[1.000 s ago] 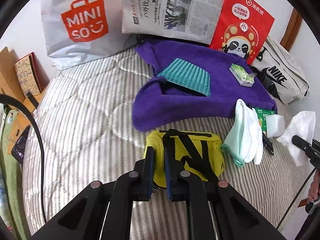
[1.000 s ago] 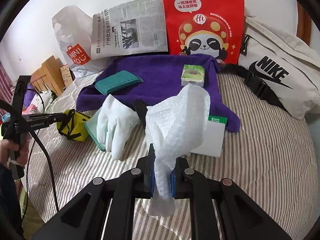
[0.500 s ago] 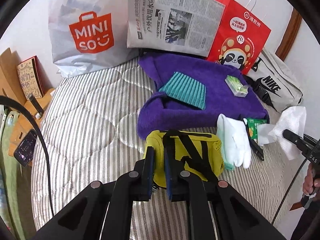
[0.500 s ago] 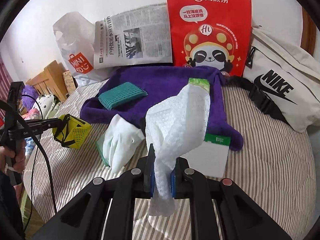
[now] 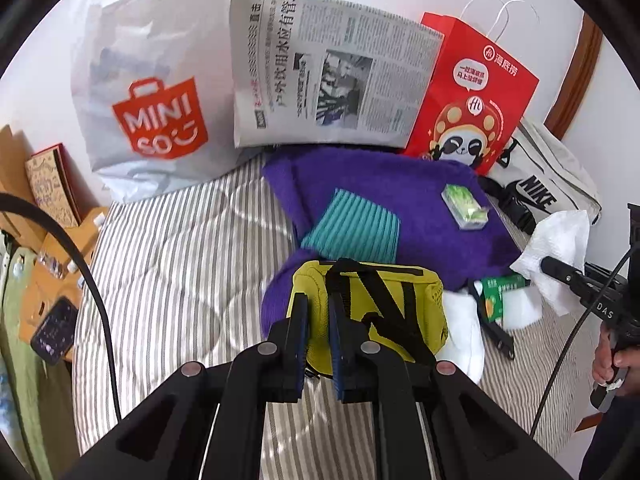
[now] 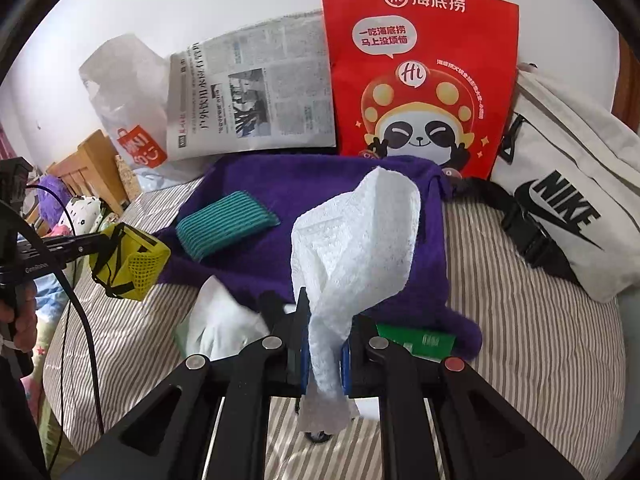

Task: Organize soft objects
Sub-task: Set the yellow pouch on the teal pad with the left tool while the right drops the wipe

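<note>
Both grippers loaded, nothing placed yet by the look of it.

Left gripper (image 5: 318, 334) clenched on the yellow pouch (image 5: 372, 312) by its edge; pouch is off the bed (image 5: 180, 260), hanging at 9 o'clock in the right view. Right gripper (image 6: 324, 354) clenched on the paper towel (image 6: 356, 240), which stands up above the jaws with a tail hanging below.

Still loose on the bed: glove (image 6: 220, 320) just at 10 o'clock of the right gripper, green-white pack (image 6: 420, 340) at 2 o'clock, partly under the purple towel (image 6: 320, 200). On that towel: teal cloth (image 6: 226, 228) and a small tissue pack (image 5: 464, 210).

Bags lined up at 12 o'clock against the wall: Miniso bag (image 5: 152, 112), red bag (image 5: 472, 112), Nike bag (image 6: 572, 200), with a newspaper (image 5: 332, 80) between the first two. Probable drop targets; can't tell which takes what.

My read: early stage. Two items in transit, four or so left.
</note>
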Motion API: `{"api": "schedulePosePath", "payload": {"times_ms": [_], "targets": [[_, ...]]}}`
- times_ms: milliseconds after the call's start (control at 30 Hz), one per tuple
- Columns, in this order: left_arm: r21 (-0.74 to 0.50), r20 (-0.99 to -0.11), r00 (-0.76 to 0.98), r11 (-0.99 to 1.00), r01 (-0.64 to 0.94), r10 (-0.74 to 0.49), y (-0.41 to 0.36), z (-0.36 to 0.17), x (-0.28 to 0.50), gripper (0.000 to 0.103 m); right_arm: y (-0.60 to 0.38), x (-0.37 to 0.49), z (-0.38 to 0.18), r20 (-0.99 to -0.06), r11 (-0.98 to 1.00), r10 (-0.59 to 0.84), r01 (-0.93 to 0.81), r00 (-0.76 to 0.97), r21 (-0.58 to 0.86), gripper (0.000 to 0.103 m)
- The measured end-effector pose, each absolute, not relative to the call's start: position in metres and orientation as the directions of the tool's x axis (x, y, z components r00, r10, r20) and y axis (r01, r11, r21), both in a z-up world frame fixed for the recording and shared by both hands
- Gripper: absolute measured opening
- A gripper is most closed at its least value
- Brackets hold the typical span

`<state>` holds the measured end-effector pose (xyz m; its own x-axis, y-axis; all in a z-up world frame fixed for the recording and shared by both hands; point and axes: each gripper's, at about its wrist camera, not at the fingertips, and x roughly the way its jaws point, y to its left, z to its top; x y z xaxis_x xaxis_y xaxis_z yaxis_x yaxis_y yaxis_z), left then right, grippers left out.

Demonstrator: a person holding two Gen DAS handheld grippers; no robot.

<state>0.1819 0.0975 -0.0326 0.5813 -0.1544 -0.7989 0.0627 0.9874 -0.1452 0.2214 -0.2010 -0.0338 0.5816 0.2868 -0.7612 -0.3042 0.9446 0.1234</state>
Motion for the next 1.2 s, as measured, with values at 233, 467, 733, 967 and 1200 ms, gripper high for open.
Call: {"api": "schedulePosePath", "payload": {"times_ms": [233, 467, 733, 967, 1200], "targets": [[-0.146, -0.796, 0.584, 0.987, 0.071, -0.16, 0.091, -0.028, 0.215, 0.01, -0.202, 0.255, -0.043, -0.778, 0.948, 0.274, -0.293, 0.566, 0.121, 0.012], [-0.146, -0.805, 0.568, 0.985, 0.086, -0.169, 0.083, -0.037, 0.248, 0.01, -0.192, 0.289, -0.065, -0.812, 0.938, 0.287, -0.32, 0.509, 0.131, 0.012], [-0.139, -0.817, 0.55, 0.985, 0.103, -0.173, 0.072, -0.051, 0.285, 0.01, -0.193, 0.312, -0.101, -0.859, 0.935, 0.292, -0.313, 0.419, 0.165, 0.012], [-0.128, -0.827, 0.538, 0.986, 0.107, -0.166, 0.061, -0.063, 0.305, 0.01, -0.197, 0.316, -0.116, -0.874, 0.938, 0.277, -0.309, 0.398, 0.156, 0.012], [-0.103, -0.834, 0.534, 0.991, 0.09, -0.136, 0.054, -0.072, 0.33, 0.01, -0.195, 0.316, -0.124, -0.882, 0.937, 0.263, -0.323, 0.391, 0.136, 0.013]]}}
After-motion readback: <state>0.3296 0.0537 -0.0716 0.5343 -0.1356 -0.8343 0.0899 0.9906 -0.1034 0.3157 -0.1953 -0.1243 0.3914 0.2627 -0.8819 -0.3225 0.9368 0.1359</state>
